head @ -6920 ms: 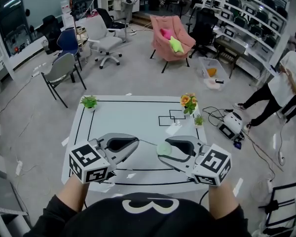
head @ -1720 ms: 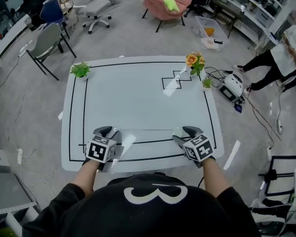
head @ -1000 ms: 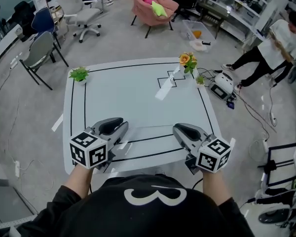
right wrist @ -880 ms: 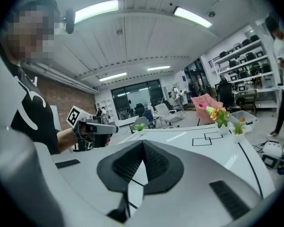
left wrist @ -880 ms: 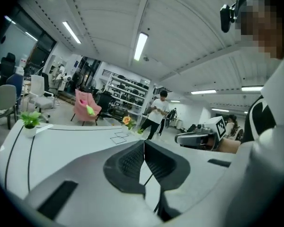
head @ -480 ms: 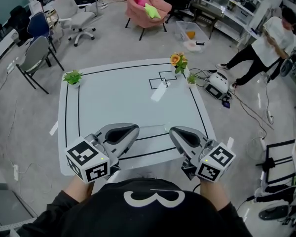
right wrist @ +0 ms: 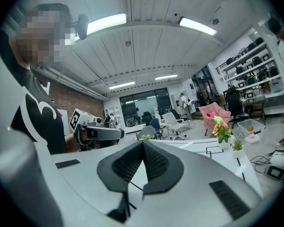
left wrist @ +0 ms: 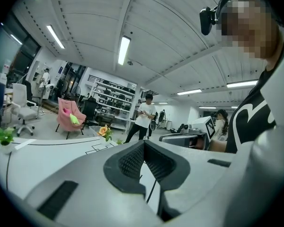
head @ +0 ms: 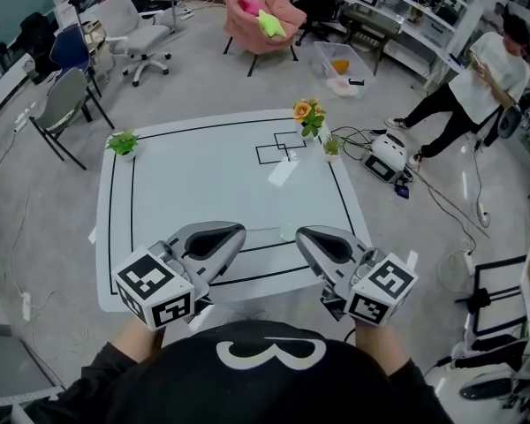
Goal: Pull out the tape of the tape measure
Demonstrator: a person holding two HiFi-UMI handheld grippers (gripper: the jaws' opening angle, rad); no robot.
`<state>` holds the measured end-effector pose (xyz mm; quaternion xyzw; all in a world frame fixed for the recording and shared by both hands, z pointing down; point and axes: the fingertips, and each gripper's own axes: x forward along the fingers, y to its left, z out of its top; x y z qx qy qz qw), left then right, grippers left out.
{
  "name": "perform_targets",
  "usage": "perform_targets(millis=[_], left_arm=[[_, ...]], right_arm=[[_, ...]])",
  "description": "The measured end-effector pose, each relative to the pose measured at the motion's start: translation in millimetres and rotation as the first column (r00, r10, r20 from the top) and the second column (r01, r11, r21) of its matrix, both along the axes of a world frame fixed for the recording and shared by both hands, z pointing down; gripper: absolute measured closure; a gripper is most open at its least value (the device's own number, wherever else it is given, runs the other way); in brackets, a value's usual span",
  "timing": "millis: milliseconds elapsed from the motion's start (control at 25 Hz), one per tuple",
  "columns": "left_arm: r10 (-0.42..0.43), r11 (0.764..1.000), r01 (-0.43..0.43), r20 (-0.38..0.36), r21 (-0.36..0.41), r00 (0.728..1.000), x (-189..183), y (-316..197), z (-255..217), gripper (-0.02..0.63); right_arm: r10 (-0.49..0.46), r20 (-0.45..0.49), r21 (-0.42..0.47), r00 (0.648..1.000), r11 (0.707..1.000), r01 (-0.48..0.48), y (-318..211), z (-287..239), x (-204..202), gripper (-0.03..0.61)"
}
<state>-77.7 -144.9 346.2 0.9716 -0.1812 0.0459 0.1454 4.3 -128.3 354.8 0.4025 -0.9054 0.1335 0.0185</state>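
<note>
Table (head: 203,184) seen from above my head, white with black lines on it, in a large workshop room. I hold a gripper in each hand above the table's near edge, both pointing away from me toward its middle. My left gripper (head: 238,230) is on the left and my right gripper (head: 301,234) on the right, their tips near each other but apart. Each carries a cube with black-and-white square markers at its rear, close to my black sleeves.

The left gripper view shows its fingers (left wrist: 131,161) pressed together, the ribbed pads meeting at the tip with nothing between them. The right gripper view shows the same: fingers (right wrist: 155,161) pressed together and empty. Each of these views also catches the other gripper off to one side.

The tape measure (head: 287,233) looks to be the small pale round thing lying on the table between the two tips, just beside the right one, by a black line. It is too small for me to tell whether any tape is out. Neither gripper holds it.

At the table's far edge, a potted plant (head: 122,142) stands at the left corner. Orange flowers (head: 307,111) and a small green plant (head: 332,146) stand at the right corner. Beyond the table are a pink chair (head: 258,9) and, at the right, a person (head: 481,73) in a white top.
</note>
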Motion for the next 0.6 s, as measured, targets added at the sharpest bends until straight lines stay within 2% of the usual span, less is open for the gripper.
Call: perform_targets(millis=[600], left_arm=[[-0.013, 0.999, 0.012, 0.040, 0.033, 0.999, 27.5, -5.8, -3.4, 0.606]], right_arm=[[-0.035, -0.039, -0.003, 0.999, 0.999, 0.035, -9.2, -3.9, 20.8, 0.575]])
